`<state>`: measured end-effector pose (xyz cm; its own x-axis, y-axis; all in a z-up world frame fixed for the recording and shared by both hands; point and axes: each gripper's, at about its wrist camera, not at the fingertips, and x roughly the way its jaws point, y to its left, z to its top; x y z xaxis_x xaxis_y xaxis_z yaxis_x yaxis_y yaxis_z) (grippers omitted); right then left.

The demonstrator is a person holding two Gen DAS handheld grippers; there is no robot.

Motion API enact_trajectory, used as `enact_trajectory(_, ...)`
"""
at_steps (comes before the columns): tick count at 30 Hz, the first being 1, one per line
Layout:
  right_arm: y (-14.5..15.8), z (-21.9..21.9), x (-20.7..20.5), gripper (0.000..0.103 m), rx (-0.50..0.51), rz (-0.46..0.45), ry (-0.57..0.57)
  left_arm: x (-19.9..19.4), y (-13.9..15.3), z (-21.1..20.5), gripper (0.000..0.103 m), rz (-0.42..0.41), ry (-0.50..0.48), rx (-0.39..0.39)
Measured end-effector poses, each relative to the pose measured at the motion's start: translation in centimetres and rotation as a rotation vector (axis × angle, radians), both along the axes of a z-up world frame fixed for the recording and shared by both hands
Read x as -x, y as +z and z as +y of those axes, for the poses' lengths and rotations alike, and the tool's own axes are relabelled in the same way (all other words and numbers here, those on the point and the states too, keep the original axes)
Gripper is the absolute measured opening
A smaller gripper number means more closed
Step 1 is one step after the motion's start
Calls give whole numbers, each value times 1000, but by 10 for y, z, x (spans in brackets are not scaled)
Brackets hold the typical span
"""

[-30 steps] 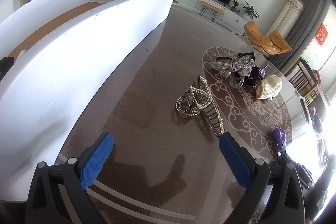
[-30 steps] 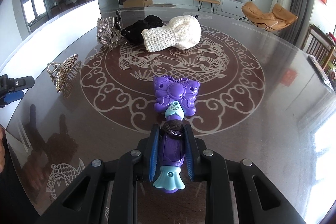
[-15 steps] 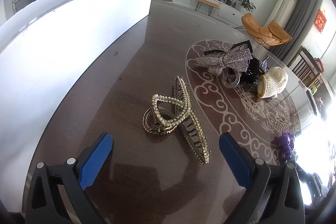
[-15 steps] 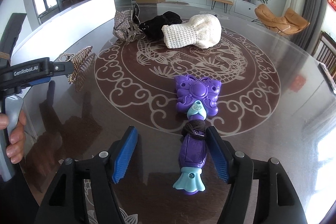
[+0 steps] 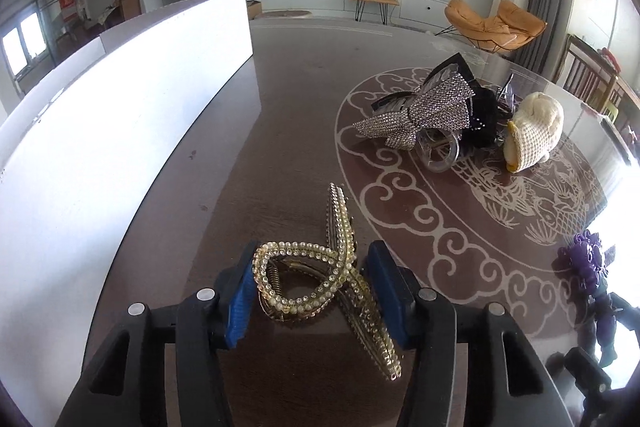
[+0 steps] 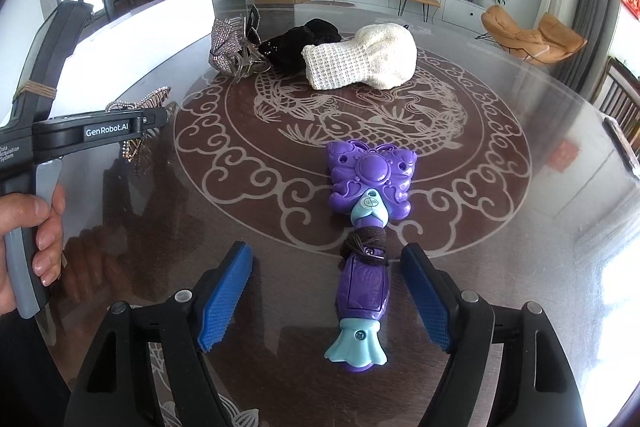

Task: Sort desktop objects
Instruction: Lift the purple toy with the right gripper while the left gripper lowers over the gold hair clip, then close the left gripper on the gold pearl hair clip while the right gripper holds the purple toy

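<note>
Starting at the left, the tall white partition board [image 5: 120, 131] edges the dark glass-topped table with its pale dragon medallion [image 5: 472, 227], and everything else is placed from that medallion. Just off the medallion's left rim lies the gold pearl-studded claw hair clip [image 5: 320, 275], and the left gripper [image 5: 316, 285] has just been closing on it: the blue pads now sit against the clip's looped end on both sides, the clip still lying on the table. This looks like the pick-up step for the clip. The next move calls for a firm enough squeeze and a straight lift (the curved, open frame could twist or slip out of a loose hold).

On the medallion's far side sit the silver rhinestone bow clip [image 5: 420, 115], a black item, and the cream knitted pouch [image 6: 360, 61]. At the near rim lies the purple butterfly-headed toy wand with pale blue trim [image 6: 366, 239]. The right gripper [image 6: 332, 299] has just been opening; its fingers stand well apart around the wand's handle, touching nothing.
</note>
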<state>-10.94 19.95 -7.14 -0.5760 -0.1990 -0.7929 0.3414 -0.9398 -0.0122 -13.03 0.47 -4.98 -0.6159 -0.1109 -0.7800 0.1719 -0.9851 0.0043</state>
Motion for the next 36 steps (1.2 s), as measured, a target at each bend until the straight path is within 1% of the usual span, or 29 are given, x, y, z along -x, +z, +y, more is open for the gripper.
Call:
enact_trajectory(6,0,0,0,78,0,0,0,-19,2,11,49,2,-86,-6)
enact_trajectory(10,0,0,0,78,0,0,0,-35,2,30,48,1,-167,-3)
enact_trajectory(16,0,0,0,78,0,0,0,-49,4,62,48,-1,-286,1)
enact_trajectory(22,0,0,0,78,0,0,0,-49,8,64,48,-3,-313,-13)
enact_trajectory(25,0,1,1,82,-1,-4,-6,-51,8,67,48,-5,-322,-21)
enact_trajectory(28,0,1,1,82,-2,-4,-6,-52,7,72,49,-7,-323,2)
enact_trajectory(29,0,1,1,82,-2,-4,-6,-51,6,72,50,-7,-318,6)
enact_trajectory(31,0,1,1,84,-1,-6,-4,-51,6,71,60,-9,-294,26)
enact_trajectory(32,0,0,2,86,-2,-7,-1,-50,5,69,72,-14,-275,39)
enact_trajectory(33,-1,-1,2,86,-5,-8,0,-49,5,66,77,-21,-258,35)
enact_trajectory(35,-1,-1,2,86,-4,-8,0,-47,3,60,78,-30,-246,-7)
enact_trajectory(36,-1,-1,2,86,-4,-8,0,-47,3,59,79,-33,-242,-1)
